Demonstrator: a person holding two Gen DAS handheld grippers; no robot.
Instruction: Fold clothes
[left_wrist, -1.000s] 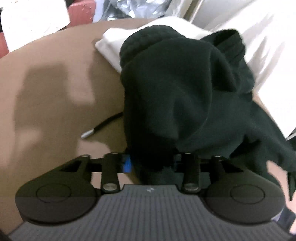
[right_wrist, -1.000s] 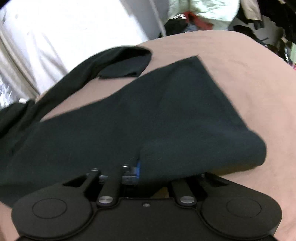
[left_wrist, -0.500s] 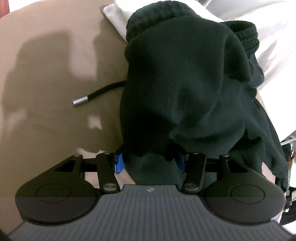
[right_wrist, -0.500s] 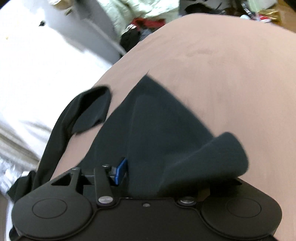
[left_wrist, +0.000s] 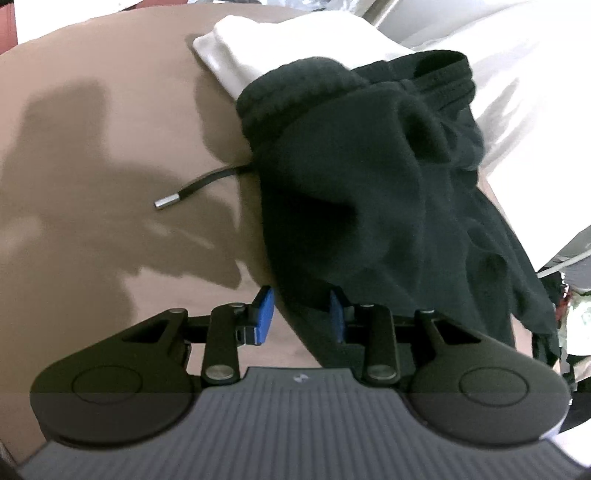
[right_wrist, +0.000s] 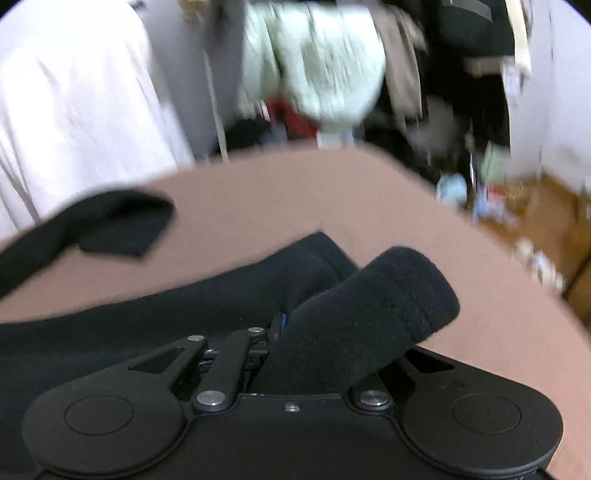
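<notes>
A black garment (left_wrist: 369, 184) lies bunched on the brown surface (left_wrist: 92, 147), its ribbed waistband on top and a metal-tipped drawstring (left_wrist: 199, 186) trailing left. My left gripper (left_wrist: 301, 314) has the garment's lower edge between its blue pads (left_wrist: 266, 314); the jaws are closing, the left pad still a little apart from the cloth. In the right wrist view the same black garment (right_wrist: 110, 332) spreads across the brown surface (right_wrist: 295, 192). My right gripper (right_wrist: 295, 332) is shut on a thick fold of it (right_wrist: 388, 295), which sticks out to the right. The fold hides the right finger.
A folded white cloth (left_wrist: 258, 48) lies under the waistband at the back. White bedding (left_wrist: 517, 92) borders the surface on the right. A loose black end of the garment (right_wrist: 118, 221) lies far left. Behind the surface hang blurred clothes (right_wrist: 325, 74), with clutter on a wooden floor (right_wrist: 535, 221).
The right jaws have shut on the cloth fold and the right view has tipped upward toward the room. The left jaws have narrowed around the garment's edge.
</notes>
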